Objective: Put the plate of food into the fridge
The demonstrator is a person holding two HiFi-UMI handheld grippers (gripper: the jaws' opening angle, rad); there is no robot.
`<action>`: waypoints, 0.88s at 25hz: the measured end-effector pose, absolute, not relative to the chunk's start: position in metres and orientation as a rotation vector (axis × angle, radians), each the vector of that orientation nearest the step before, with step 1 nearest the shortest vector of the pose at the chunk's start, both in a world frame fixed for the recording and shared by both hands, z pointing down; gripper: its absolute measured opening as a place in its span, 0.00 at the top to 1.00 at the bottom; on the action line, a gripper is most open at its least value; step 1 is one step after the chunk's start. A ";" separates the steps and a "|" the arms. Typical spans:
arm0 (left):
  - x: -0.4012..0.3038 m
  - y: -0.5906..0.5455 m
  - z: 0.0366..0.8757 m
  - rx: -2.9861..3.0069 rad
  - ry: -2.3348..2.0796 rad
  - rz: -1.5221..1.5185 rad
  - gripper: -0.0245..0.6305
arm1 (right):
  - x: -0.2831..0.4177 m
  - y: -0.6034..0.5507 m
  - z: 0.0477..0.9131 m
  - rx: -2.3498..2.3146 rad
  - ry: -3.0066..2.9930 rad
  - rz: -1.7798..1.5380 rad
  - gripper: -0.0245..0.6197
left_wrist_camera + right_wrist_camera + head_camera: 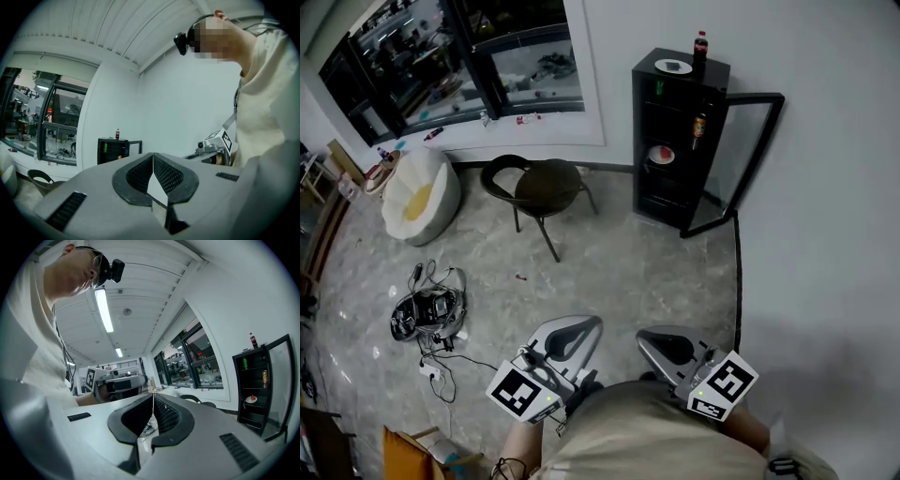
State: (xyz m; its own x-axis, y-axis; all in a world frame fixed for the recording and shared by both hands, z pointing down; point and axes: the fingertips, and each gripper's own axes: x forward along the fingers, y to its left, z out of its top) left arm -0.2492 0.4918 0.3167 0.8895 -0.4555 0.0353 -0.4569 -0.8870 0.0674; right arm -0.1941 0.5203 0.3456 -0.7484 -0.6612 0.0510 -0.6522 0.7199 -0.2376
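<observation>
A black fridge [680,141] stands against the far wall with its glass door [741,159] swung open. On its top are a white plate [673,67] with something dark on it and a cola bottle [700,45]. On a middle shelf sits another plate with red food [661,155], which also shows in the right gripper view [251,399]. My left gripper [598,322] and right gripper [641,337] are held close to my body, far from the fridge. Both are shut with nothing between the jaws, which meet at their tips [153,154] [153,393].
A dark round chair [539,187] stands between me and the fridge, to the left. A white beanbag [417,197] lies under the window, and a tangle of cables and gear [427,314] is on the floor at left. A green can [658,87] is on the fridge's top shelf.
</observation>
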 end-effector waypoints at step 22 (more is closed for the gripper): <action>-0.195 0.470 0.320 2.968 -0.733 0.046 0.95 | -0.146 0.508 0.337 -1.045 2.942 -0.183 0.93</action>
